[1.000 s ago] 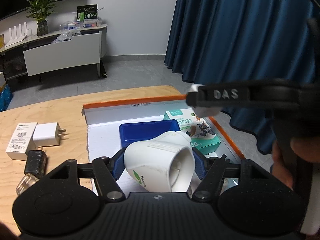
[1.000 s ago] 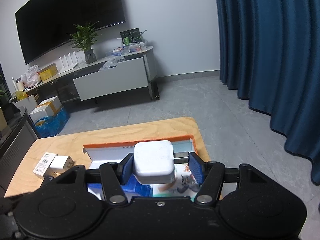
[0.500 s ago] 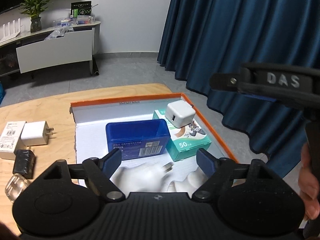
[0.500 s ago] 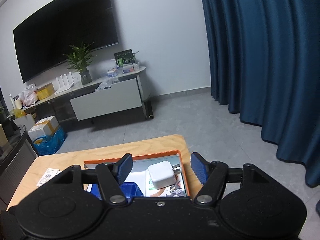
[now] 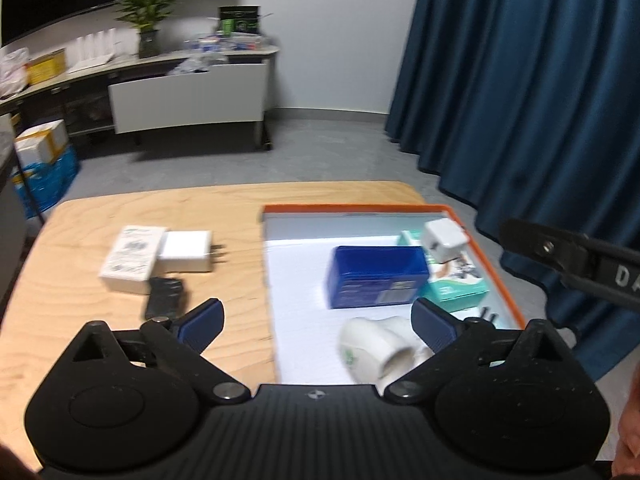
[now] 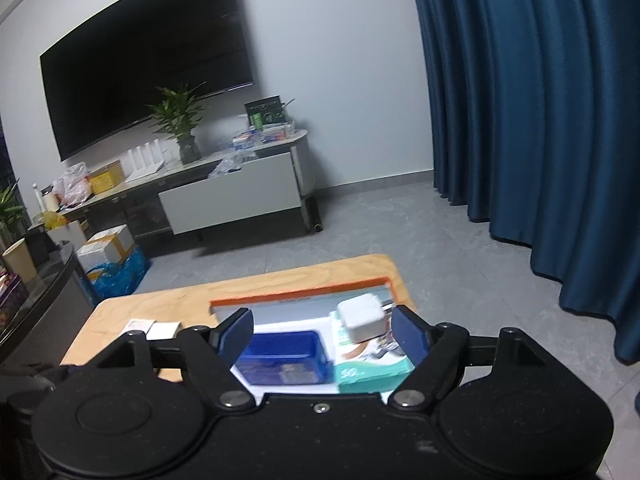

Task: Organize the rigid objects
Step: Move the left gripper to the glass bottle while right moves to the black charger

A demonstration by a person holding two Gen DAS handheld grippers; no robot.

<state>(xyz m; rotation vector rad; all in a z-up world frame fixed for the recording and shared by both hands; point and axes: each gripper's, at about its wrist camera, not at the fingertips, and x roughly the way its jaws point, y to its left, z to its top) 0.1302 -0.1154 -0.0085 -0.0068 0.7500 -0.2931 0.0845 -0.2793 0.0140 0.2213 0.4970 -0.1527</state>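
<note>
White holder [image 5: 374, 350] blurred, partly hidden behind left fingers [image 5: 434, 326].

Pretty dim room, bluish cast. Left wrist view is motion-smeared all over; white tray [image 5: 294, 280] glares at 3 o'clock. Fisheye bends the curtain [image 6: 540, 120] toward 2 o'clock.

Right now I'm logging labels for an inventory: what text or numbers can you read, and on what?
"50" on the teal box.
"D" on the right gripper's black arm; the rest is cut off.
Print on the blue box and the white box: too blurred to read.
</note>
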